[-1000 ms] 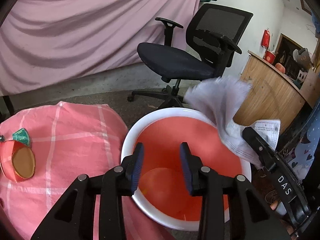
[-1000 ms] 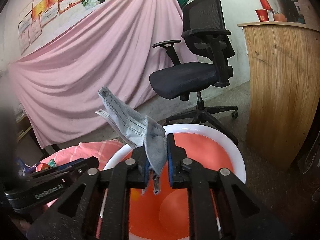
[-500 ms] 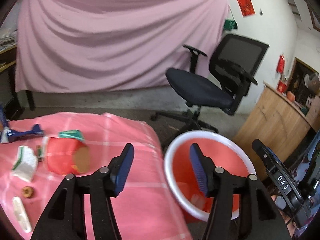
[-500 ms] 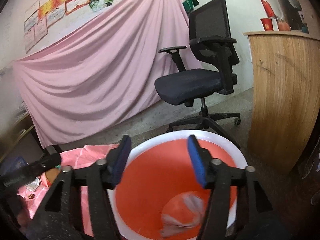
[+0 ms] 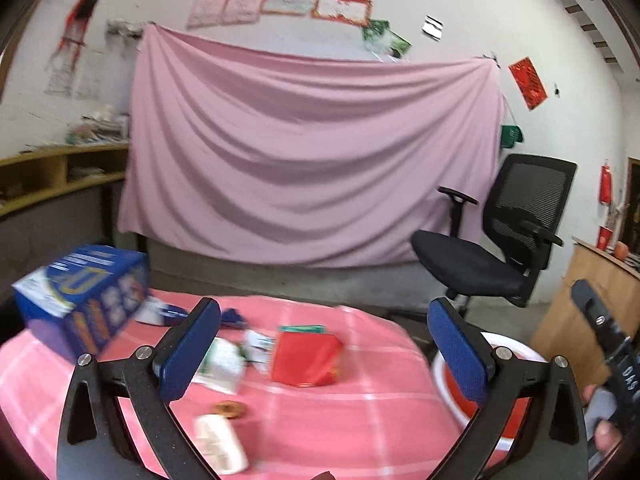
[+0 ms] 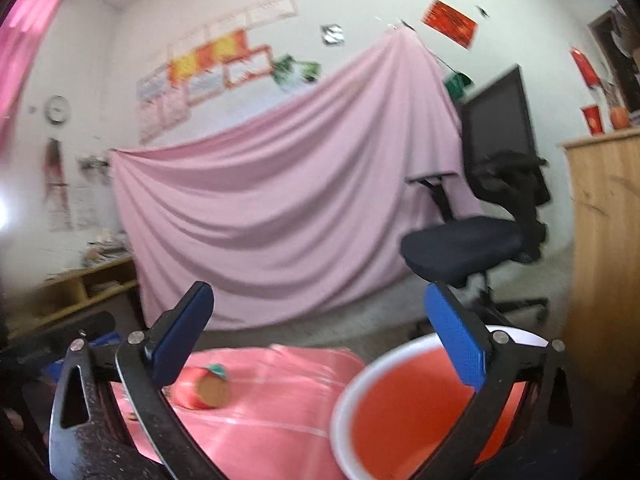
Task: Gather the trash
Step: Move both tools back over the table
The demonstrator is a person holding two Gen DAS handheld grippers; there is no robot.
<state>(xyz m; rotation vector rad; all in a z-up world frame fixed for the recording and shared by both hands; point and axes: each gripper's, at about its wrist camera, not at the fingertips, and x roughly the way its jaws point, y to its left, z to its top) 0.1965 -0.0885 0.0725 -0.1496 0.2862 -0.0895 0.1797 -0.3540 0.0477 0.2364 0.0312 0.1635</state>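
My left gripper (image 5: pixel 320 350) is wide open and empty above the pink checked tablecloth (image 5: pixel 320 420). Under it lie a red paper cup on its side (image 5: pixel 306 360), white wrappers (image 5: pixel 220 364), a small brown round scrap (image 5: pixel 230 408) and a white packet (image 5: pixel 220 444). The red bin with a white rim (image 5: pixel 516 354) stands off the table's right side. My right gripper (image 6: pixel 320 346) is wide open and empty, above the bin (image 6: pixel 400 412) and the table edge. The red cup also shows in the right wrist view (image 6: pixel 204 388).
A blue cardboard box (image 5: pixel 84 296) stands at the table's back left. A black office chair (image 5: pixel 492 256) is behind the bin, a wooden counter (image 5: pixel 592 292) to its right. A pink sheet (image 5: pixel 304 160) hangs on the back wall. Wooden shelves (image 5: pixel 52 172) run along the left.
The right gripper opened and dropped the face mask into the bin. Both grippers have opened wider, lifted and swung left from the bin toward the table.
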